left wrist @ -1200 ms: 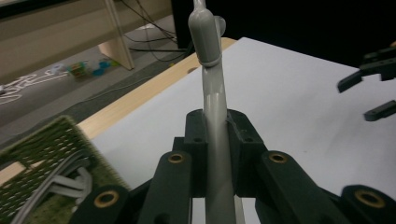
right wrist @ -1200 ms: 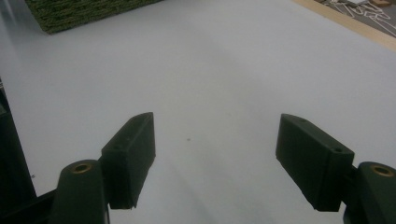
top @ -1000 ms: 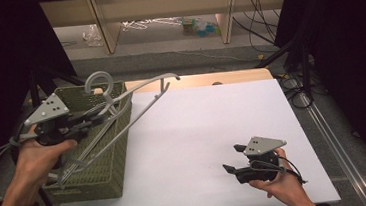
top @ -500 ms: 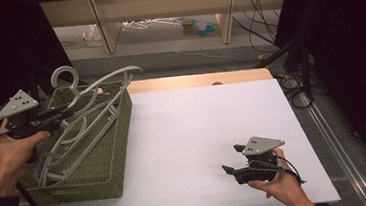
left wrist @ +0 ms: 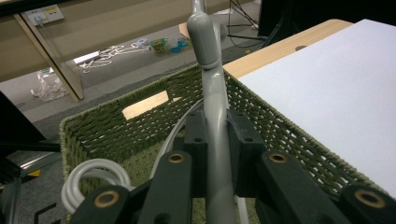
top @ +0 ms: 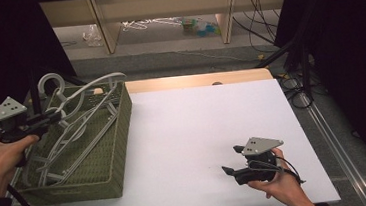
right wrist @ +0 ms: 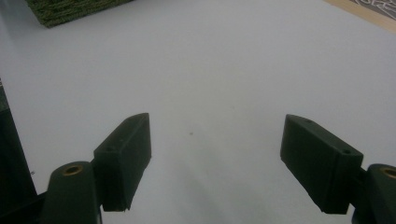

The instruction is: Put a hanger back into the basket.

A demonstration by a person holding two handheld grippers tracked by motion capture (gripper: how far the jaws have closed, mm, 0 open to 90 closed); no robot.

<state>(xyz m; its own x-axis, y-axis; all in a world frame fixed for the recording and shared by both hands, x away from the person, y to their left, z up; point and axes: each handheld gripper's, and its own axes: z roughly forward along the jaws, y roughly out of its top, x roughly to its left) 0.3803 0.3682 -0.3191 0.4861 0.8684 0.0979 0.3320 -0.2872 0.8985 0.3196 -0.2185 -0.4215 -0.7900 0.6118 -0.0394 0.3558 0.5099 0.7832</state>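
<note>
A grey plastic hanger lies slanted in the green woven basket at the table's left, on top of several other hangers. My left gripper is at the basket's left rim, shut on this hanger near its hook. In the left gripper view the grey neck runs up between the pads, pinched by my left gripper. Near the table's front right, my right gripper rests on the white tabletop. Its jaws have just been opening a little and now stand open, with nothing in my right gripper.
A white hanger hook curls inside the basket. The white tabletop spreads between basket and right hand, with a wooden strip at its far edge. Shelves and cables lie on the floor beyond.
My left hand has moved left and down, carrying the grey hanger from above the basket's right rim into the basket. The right hand has stayed put.
</note>
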